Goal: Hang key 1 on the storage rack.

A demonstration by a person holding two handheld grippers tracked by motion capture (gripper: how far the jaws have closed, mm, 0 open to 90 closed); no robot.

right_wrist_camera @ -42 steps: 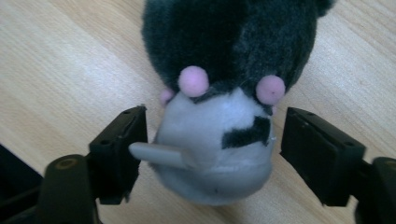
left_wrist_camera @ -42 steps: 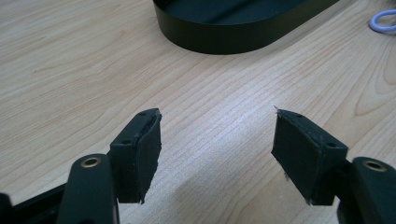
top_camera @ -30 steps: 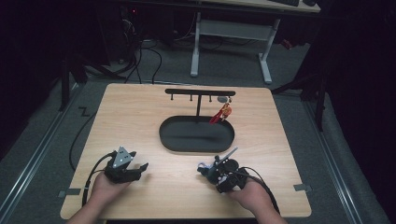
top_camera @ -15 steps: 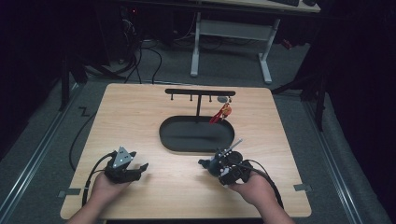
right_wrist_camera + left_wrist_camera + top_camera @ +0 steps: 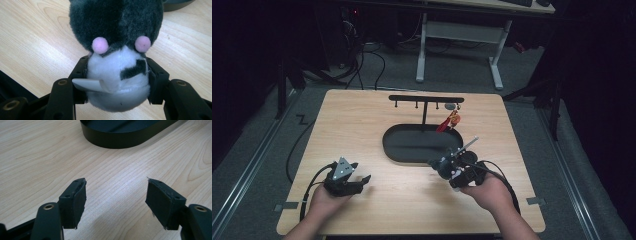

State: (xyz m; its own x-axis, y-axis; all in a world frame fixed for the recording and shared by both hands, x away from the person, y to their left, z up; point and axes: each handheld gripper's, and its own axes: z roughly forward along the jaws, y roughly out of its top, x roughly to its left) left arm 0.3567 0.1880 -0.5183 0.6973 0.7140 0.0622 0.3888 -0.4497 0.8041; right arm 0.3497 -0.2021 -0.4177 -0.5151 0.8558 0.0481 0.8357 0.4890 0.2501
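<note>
Now risky: right tongs [image 5: 117,75] clamped on plush [image 5: 117,50], just closed, lifted off desk [image 5: 362,125] near tray [image 5: 422,145]; soft body could slip, ring missing rack [image 5: 427,99] hook. Left tongs [image 5: 116,202] wide open, empty.

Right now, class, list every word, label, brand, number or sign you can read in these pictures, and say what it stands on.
None can be read: the plush toy, its white tag, the black tray, the hook stand and the wooden table show no legible text.
</note>
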